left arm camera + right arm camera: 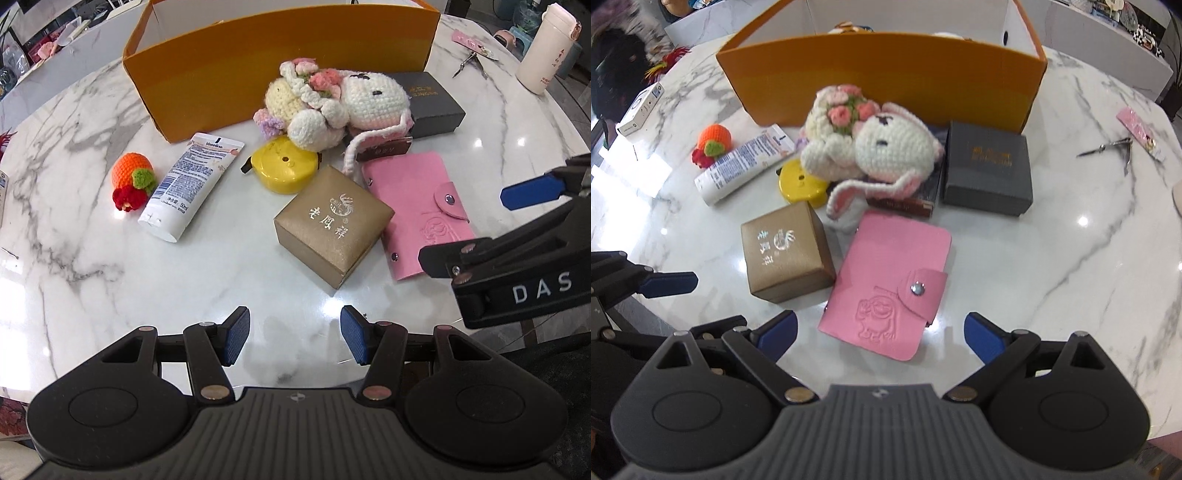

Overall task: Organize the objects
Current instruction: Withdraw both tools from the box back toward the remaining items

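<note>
On the marble table (110, 258) stands an orange box (280, 62) with its top uncovered. In front of it lie a crochet bunny (886, 147), a dark grey box (988, 166), a yellow tape measure (284, 168), a white cream tube (192, 177), a crochet orange (131, 173), a gold box (332, 225) and a pink card holder (890, 280). My left gripper (295, 338) hangs open over bare marble, short of the gold box. My right gripper (881, 334) is wide open, its fingers either side of the card holder's near edge without touching it.
A white flask (546, 48) stands at the far right. Small metal clippers (1108, 149) and a pink packet (1137, 127) lie right of the boxes. A white carton (641, 109) sits at the far left. The table's near edge runs just under both grippers.
</note>
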Motion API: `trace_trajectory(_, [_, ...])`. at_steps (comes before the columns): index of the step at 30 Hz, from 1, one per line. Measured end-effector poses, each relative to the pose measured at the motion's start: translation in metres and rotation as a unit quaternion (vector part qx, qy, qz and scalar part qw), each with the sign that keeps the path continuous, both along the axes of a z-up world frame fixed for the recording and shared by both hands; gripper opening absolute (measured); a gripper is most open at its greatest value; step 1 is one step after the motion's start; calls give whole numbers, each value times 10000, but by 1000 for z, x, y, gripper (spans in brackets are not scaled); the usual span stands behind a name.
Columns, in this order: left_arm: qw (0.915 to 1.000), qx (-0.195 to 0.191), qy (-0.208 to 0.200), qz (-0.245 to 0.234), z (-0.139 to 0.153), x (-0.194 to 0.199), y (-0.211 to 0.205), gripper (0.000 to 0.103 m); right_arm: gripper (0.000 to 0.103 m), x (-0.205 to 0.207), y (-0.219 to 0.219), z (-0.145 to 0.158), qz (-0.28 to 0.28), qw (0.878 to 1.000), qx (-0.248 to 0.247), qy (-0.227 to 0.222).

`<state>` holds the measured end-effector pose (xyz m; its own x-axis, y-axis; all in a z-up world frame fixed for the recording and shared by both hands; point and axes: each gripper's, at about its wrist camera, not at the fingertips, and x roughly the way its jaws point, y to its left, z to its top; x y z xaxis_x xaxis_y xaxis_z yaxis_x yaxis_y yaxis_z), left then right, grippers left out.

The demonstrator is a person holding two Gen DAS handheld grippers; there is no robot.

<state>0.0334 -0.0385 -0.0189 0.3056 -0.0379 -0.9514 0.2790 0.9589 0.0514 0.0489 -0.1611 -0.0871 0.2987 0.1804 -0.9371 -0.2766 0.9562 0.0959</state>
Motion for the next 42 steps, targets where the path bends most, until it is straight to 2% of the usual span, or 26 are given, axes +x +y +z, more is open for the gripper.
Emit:
trace_trajectory(15, [9996, -13, 263, -62, -19, 6, -3, 64, 97, 10, 8, -24, 69, 9997, 29, 244])
trace_trajectory(21, [9987, -264, 414, 130, -22, 9, -1, 64, 97, 10, 10, -26, 82, 9996, 0, 259])
trace_trajectory(27, [9989, -150, 450, -50, -26, 8, -16, 63, 97, 9, 6, -26, 54, 9996, -72, 264])
trace_trajectory(32, [9982, -247, 515, -201, -28, 7, -25, 63, 98, 9, 2, -27, 5, 9996, -55, 291])
trace_trajectory(42, [9980, -265, 528, -211, -28, 6, -20, 63, 98, 11, 7, -28, 21, 9996, -23, 288])
